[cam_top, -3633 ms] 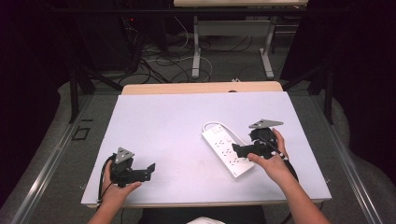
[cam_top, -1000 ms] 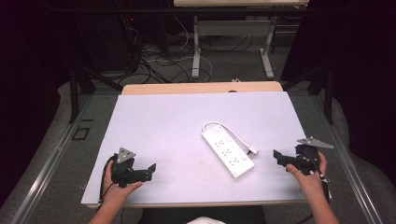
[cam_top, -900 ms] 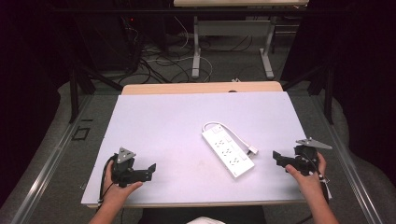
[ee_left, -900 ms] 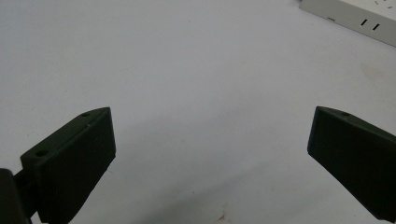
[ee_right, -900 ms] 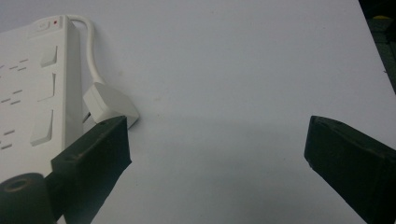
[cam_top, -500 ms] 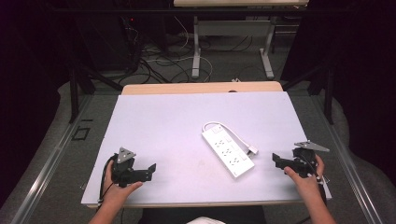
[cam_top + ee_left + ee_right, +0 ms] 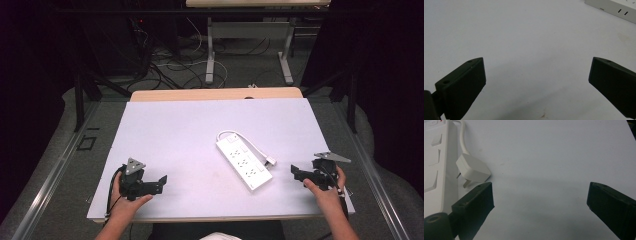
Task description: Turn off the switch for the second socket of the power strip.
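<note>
A white plastic multi-socket power strip [image 7: 244,163] lies on the pale grey bench [image 7: 190,130]; its markings seem illegible. Left tool [image 7: 161,182] and right tool [image 7: 295,171] gape wide, empty.

- White power strip [image 7: 244,162], white cord [image 7: 248,141] and plug [image 7: 473,170].
- Pale lilac counter [image 7: 190,130], tan far edge.
- Black tongs [image 7: 537,87], grey plates.

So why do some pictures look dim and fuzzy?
High view: the table is evenly lit, the surroundings dark. Left gripper view: the near black fingers look soft. Right gripper view: a broad soft shadow crosses the table beside the plug.
</note>
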The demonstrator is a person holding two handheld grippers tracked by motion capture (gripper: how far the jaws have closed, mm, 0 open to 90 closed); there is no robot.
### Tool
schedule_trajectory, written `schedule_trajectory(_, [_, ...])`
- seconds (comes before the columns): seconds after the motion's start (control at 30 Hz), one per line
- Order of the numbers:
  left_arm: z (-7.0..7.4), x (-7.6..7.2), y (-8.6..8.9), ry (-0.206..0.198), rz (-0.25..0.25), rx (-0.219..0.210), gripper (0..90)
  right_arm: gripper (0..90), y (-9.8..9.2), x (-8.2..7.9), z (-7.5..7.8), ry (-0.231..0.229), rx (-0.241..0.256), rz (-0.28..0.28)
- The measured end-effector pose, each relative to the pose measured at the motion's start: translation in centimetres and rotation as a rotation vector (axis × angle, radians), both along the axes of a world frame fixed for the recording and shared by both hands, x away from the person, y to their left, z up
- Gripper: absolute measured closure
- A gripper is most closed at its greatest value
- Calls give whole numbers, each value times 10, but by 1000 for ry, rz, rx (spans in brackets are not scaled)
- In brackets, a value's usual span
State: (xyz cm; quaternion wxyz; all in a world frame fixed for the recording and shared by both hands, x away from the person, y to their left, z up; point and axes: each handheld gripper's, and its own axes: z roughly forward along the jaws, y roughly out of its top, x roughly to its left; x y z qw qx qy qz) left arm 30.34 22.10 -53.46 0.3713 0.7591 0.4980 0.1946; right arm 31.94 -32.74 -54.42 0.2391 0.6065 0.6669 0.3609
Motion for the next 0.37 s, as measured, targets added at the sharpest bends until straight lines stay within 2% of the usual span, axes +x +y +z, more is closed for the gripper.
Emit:
schedule_trajectory(0.13, [0,0,0,1,2,3,12,65,0,0,0,3,0,7])
schedule_trajectory(0.17, [0,0,0,1,2,3,12,65,1,1,-3,-27,5,-7])
schedule_trajectory(0.2, [0,0,0,-1,6,0,12,66,0,0,-1,5,2,6])
schedule_trajectory(0.37, [0,0,0,-1,6,0,13,66,-1,0,-1,2,7,-5])
